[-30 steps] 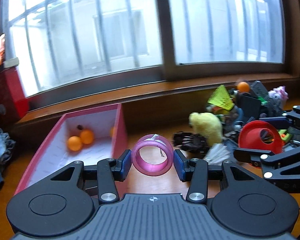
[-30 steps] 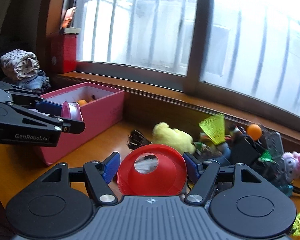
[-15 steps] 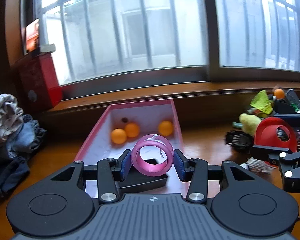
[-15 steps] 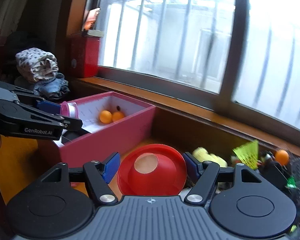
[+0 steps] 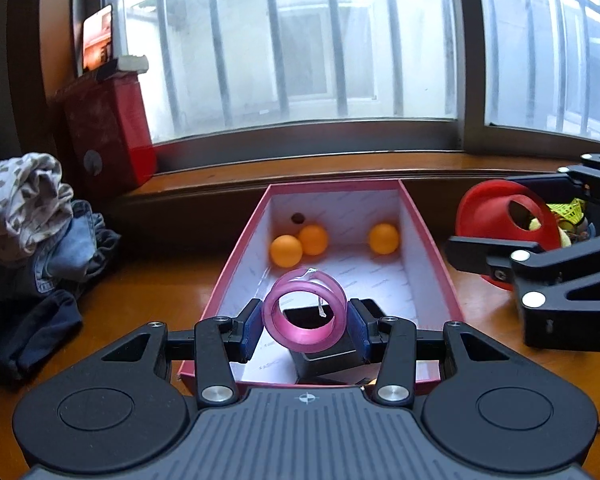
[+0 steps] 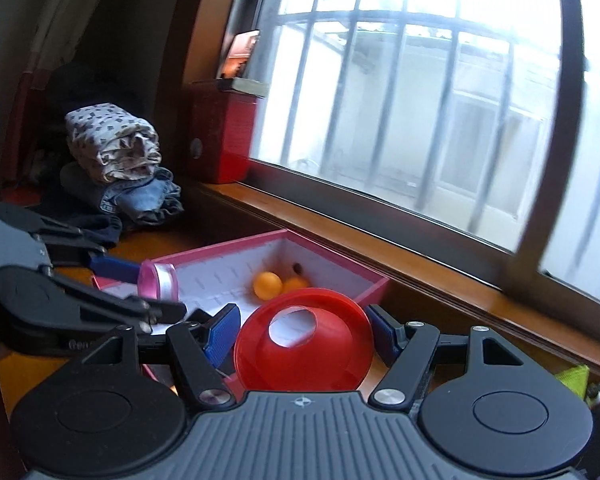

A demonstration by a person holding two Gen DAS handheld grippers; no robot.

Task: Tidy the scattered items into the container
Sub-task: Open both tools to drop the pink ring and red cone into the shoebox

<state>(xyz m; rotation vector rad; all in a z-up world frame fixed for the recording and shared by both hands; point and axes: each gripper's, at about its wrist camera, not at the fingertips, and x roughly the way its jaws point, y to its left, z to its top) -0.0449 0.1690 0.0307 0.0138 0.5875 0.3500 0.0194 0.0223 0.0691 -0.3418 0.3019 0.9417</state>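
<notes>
Two grippers, each loaded, over the pink container.

Both hold a light, rigid plastic piece: the left gripper (image 5: 304, 326) is clamped across the outer wall of a pink tape ring (image 5: 304, 312), which hangs above the near end of the pink container (image 5: 432, 248), over a black box (image 5: 326, 354) inside it; three orange balls (image 5: 286, 251) lie at the far end. The right gripper (image 6: 302, 338) pinches the red cone (image 6: 304, 344) by its rim, just beside the container's right wall. The ring looks smooth and probably slippery, so squeezing its sides suits it; the cone's thin rim may flex. Partial lettering, seemingly "Gen", shows on the left gripper's arm in the right view; nothing else is legible.
</notes>
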